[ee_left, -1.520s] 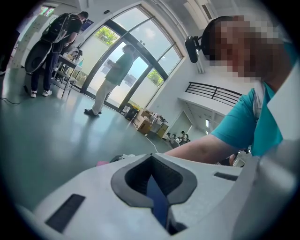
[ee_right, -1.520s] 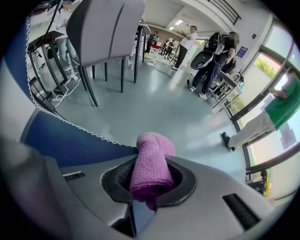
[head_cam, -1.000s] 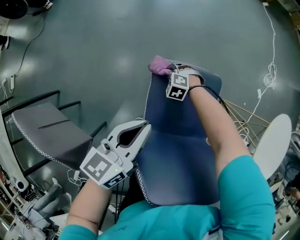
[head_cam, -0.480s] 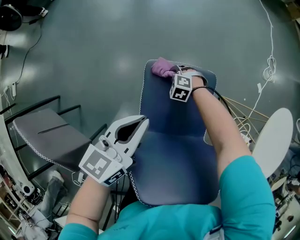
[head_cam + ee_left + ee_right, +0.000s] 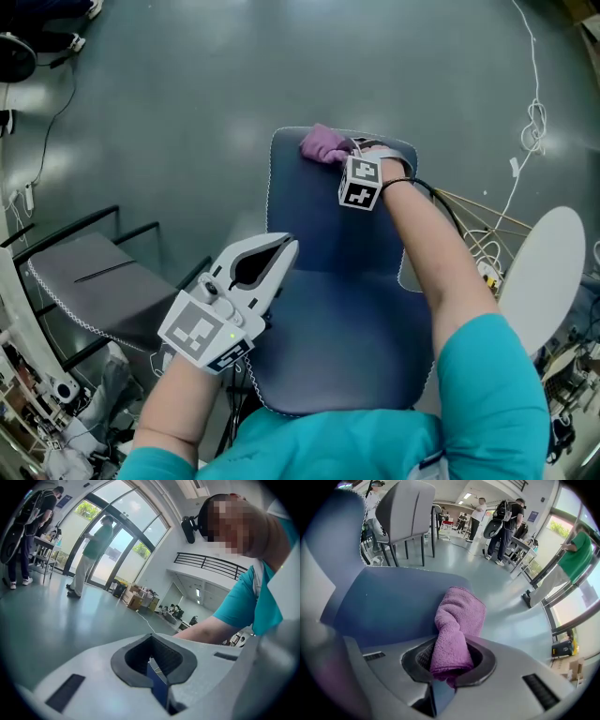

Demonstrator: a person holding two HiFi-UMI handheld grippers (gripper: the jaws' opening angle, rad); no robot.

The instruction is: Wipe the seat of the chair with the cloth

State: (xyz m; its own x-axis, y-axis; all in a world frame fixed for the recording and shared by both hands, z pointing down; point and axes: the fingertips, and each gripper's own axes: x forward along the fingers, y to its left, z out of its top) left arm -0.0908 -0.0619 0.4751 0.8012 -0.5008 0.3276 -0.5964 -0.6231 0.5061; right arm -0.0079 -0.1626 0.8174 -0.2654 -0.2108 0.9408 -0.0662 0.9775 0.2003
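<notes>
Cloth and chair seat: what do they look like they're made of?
Cloth: probably microfibre or terry, purple and matte. Its surface shows a fuzzy, looped pile, and it bunches softly.
Seat: likely dark blue vinyl or faux leather. It is smooth with no visible weave, and white stitching runs along the edge. It could also be a tight fabric.

No text, number, brand or sign is legible. The marker cube [image 5: 361, 183] of the right gripper [image 5: 345, 150] bears square patterns only.

Fuzzy cloth [image 5: 457, 616], smooth matt seat [image 5: 393, 599]
</notes>
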